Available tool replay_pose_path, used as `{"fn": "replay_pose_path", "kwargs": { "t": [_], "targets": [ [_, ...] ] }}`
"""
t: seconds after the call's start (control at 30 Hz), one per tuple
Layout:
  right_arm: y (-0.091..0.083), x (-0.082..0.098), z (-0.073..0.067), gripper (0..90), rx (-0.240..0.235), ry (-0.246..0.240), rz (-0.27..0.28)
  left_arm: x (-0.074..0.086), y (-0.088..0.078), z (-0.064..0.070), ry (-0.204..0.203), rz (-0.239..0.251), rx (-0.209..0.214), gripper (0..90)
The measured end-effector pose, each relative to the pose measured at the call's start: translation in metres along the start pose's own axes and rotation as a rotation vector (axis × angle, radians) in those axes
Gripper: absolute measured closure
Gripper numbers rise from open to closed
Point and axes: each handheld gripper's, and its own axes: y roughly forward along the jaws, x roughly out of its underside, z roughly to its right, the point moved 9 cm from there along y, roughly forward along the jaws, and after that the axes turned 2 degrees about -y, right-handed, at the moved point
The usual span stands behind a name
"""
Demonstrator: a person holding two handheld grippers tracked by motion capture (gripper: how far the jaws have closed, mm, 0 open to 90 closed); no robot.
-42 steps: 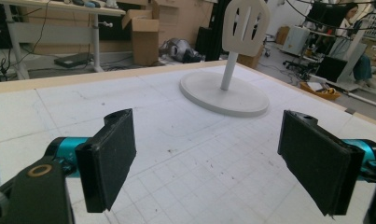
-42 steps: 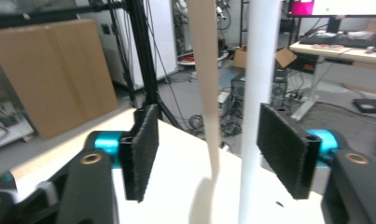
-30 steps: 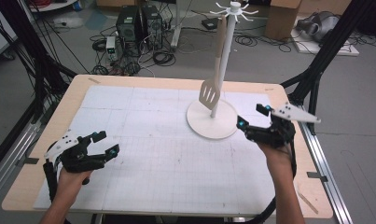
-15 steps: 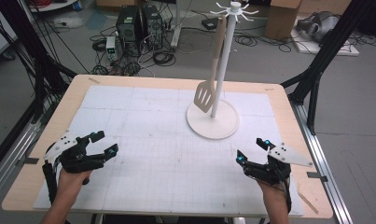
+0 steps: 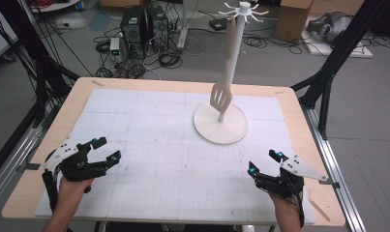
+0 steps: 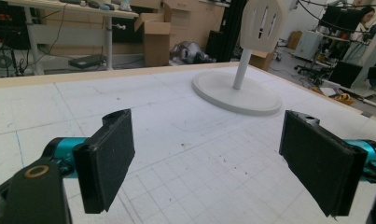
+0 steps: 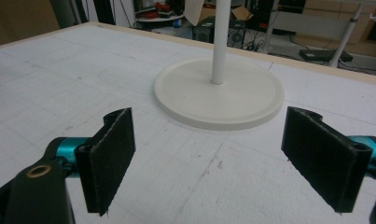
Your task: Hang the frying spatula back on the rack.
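**Q:** Workshop floor with cables and computer towers fills the top of the high view; what lies below it?

**A:** A wood-edged worktop [image 5: 42, 159] under a white gridded mat. Right of centre stands a white round-based utensil stand with a tall post and hooked crown [image 5: 220, 123]. A cream slotted spatula [image 5: 221, 96] hangs from one hook, its blade low beside the post, just above the base.

**Q:** Where are the two claws?

**A:** Both sit near the bottom edge, well apart from the stand. The left claw [image 5: 107, 150] is at lower left, the right claw [image 5: 265, 162] at lower right. Each has its jaws spread wide with nothing between them, as both gripper views confirm; each points toward the stand.

**Q:** What could go wrong from here?

**A:** Judging by the layout, the spatula hangs freely from a single hook, so a nudge from a claw passing near the post would likely set it swinging or lift it off. The stand looks top-heavy for its height; a sideways push high on the post could tip it. Trailing cables may also drag across the mat.
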Motion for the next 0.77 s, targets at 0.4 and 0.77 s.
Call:
{"fn": "replay_pose_path", "kwargs": {
  "t": [0.4, 0.77],
  "targets": [
    [-0.0009, 0.0027, 0.0032, 16.7, 0.013, -0.001, -0.006, 0.0025, 0.0009, 0.0012, 0.006, -0.008, 0.001, 18.5],
    [0.0006, 0.0046, 0.0051, 16.7, 0.012, -0.001, -0.014, 0.0056, 0.0031, 0.0002, 0.015, -0.020, -0.010, 18.5]
  ]
}}
